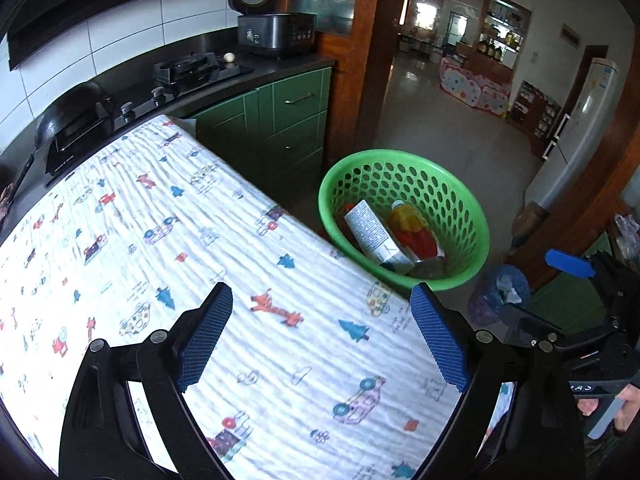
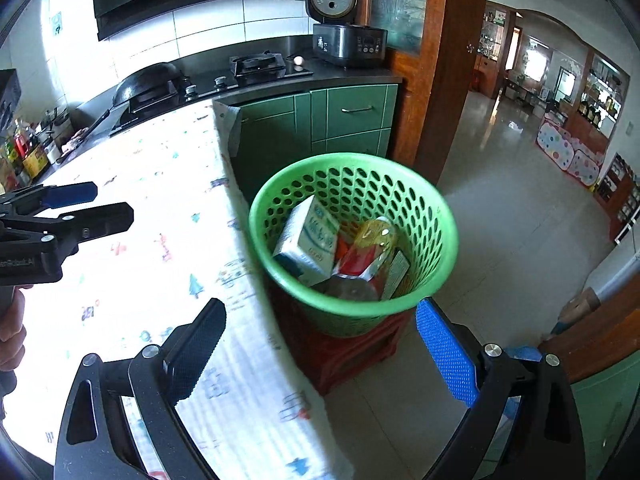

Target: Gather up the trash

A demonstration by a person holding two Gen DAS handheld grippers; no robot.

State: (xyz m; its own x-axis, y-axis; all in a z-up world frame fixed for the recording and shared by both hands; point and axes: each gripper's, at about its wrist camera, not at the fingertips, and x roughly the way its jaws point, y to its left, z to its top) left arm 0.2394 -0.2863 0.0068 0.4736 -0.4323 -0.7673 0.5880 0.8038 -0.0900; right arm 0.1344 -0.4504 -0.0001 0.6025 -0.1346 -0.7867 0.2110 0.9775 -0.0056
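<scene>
Table cloth [image 1: 168, 240]: white crinkled fabric printed with small cars, trees and animals; covers the whole table top and hangs over the edge just beside the basket.
Counter [image 2: 344, 74]: dark, smooth top on green cabinet fronts with metal handles, behind the table.
Refrigerator [image 1: 576, 132]: tall, pale, glossy; stands well apart, by the wooden door frame.
Basket [image 2: 436, 216]: bright green plastic, round, walls pierced with oval holes; stands on a red stool [image 2: 352, 356] on the tiled floor, touching or nearly touching the hanging cloth.
Rice cooker [image 2: 348, 42]: dark, boxy, lid raised upright; at the counter's far end.
Wok [image 2: 148, 80]: black, rounded, on the gas hob [image 2: 256, 65].
Carton [image 2: 308, 240]: white and pale blue box, tilted, inside the basket against its left wall.
Bottle [image 2: 372, 248]: clear plastic with yellow contents and a red label, lying slanted in the basket beside the carton.
Egg [image 2: 299, 61]: small, pale, on the hob near the cooker.
Left gripper [image 1: 320, 336]: black frame, blue ribbed pads; jaws spread wide over the cloth, nothing between them.
Right gripper [image 2: 320, 350]: same build; jaws released and wide, empty, over the table edge, in front of the basket.
</scene>
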